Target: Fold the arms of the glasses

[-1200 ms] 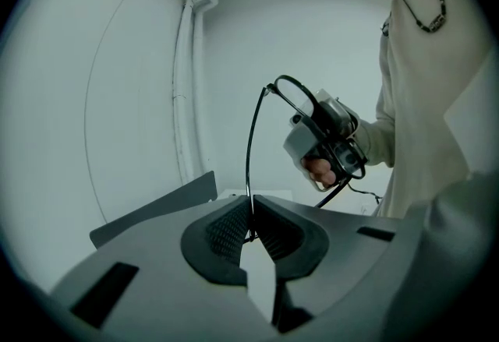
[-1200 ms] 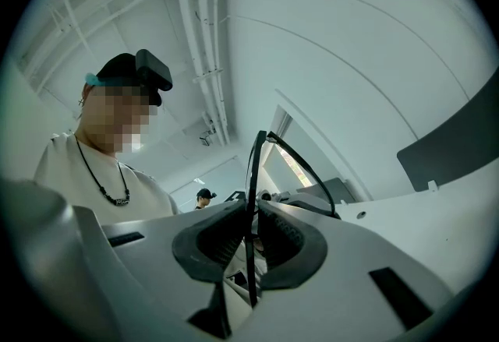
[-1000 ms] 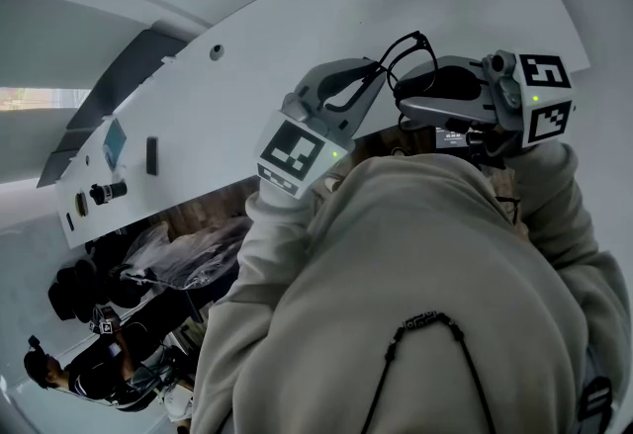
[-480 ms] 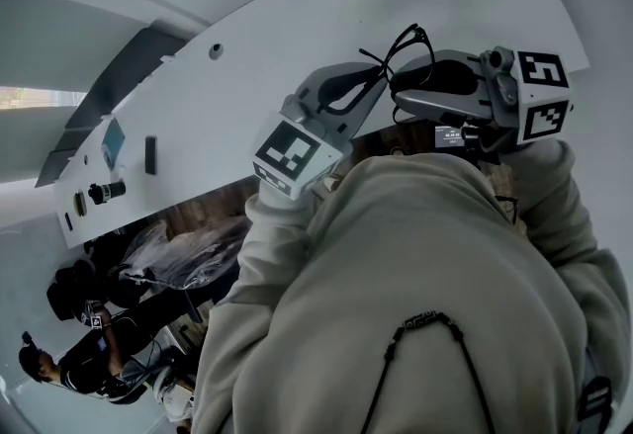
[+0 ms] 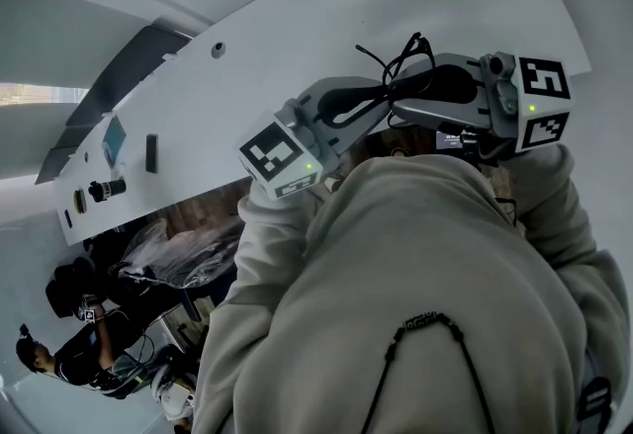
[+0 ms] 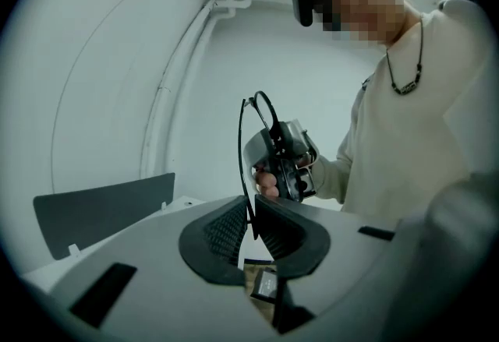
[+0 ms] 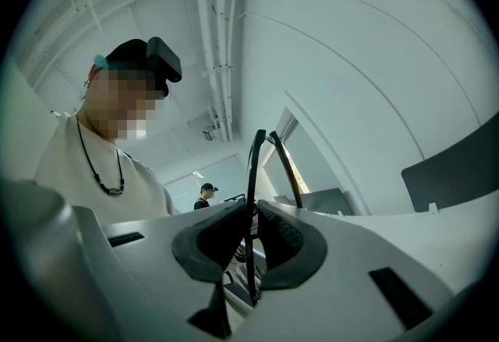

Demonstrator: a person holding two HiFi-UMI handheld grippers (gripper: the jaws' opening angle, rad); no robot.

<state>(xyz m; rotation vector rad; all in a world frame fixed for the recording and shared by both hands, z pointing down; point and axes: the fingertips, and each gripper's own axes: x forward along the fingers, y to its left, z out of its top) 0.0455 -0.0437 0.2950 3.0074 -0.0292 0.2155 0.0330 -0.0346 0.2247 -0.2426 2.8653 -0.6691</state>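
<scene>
We are in the middle of folding one arm, judging by the holds. The glasses point(image 5: 407, 54) hang in the air between the two claws, clear of the white desk point(image 5: 297, 46) and touching nothing else. The right claw point(image 7: 251, 233) is closed on a thin black bar of the frame, which runs up between its pads. The left claw point(image 6: 248, 217) has its jaws nearly together on the end of one arm. They have just been easing apart a little, with the arm between them, so we take the pinch to be light. Whether the other arm is already folded we cannot tell. Next, the right claw should hold the frame steady. The left should swing its arm in about the hinge toward the lenses, gripping lightly so that the thin wire can slip instead of bending.
</scene>
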